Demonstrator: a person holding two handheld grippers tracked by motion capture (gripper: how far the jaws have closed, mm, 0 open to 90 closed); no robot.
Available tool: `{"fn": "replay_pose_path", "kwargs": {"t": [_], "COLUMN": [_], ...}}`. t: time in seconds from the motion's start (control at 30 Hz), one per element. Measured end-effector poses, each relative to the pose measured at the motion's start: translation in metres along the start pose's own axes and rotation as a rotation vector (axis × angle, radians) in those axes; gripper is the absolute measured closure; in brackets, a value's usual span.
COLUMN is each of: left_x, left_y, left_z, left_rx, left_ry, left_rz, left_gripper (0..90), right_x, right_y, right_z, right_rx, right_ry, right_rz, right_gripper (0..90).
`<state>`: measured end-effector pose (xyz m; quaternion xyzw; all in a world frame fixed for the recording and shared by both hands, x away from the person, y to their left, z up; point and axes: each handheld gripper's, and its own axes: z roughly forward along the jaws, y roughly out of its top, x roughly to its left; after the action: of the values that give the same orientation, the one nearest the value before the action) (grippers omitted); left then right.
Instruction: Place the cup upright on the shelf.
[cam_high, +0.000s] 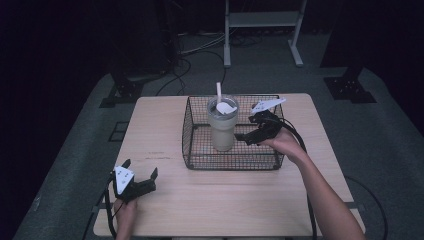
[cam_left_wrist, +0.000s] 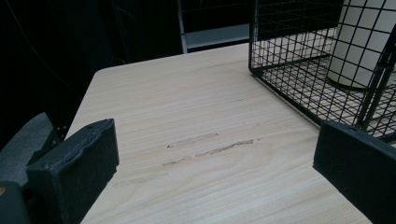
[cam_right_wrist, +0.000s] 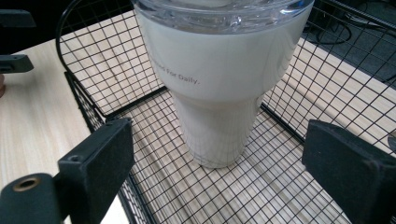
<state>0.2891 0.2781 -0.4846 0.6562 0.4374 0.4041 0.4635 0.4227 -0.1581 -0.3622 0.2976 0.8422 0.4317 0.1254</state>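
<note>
A cream tumbler (cam_high: 223, 124) with a clear lid and a white straw (cam_high: 218, 90) stands upright inside a black wire basket (cam_high: 192, 150) on the wooden table (cam_high: 165, 200). My right gripper (cam_high: 242, 138) hangs open inside the basket, just right of the tumbler, its jaws apart on either side of the cup (cam_right_wrist: 219, 93) without touching it. My left gripper (cam_high: 141, 174) rests open near the table's front left corner with nothing between its jaws; the basket (cam_left_wrist: 299, 70) and the tumbler (cam_left_wrist: 364, 42) show ahead to its right.
The basket's wire walls (cam_right_wrist: 88, 112) ring the tumbler closely. Bare tabletop (cam_left_wrist: 196, 140) with faint scuff marks lies between the left gripper and the basket. Beyond the table are a grey floor, cables and a metal stand (cam_high: 262, 30).
</note>
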Motion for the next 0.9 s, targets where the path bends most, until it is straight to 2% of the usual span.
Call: {"fn": "replay_pose_path", "kwargs": {"t": [0.63, 0.9], "left_x": [0.000, 0.000], "left_y": [0.000, 0.000], "left_z": [0.000, 0.000], "left_rx": [0.000, 0.001], "left_ry": [0.000, 0.001], "left_rz": [-0.001, 0.001], "left_gripper": [0.0, 0.0], "right_x": [0.008, 0.014], "right_y": [-0.011, -0.017], "right_z": [-0.029, -0.039], "right_rx": [-0.017, -0.013], "right_ry": [0.008, 0.017], "right_rz": [-0.015, -0.043], "right_gripper": [8.8, 8.8]}}
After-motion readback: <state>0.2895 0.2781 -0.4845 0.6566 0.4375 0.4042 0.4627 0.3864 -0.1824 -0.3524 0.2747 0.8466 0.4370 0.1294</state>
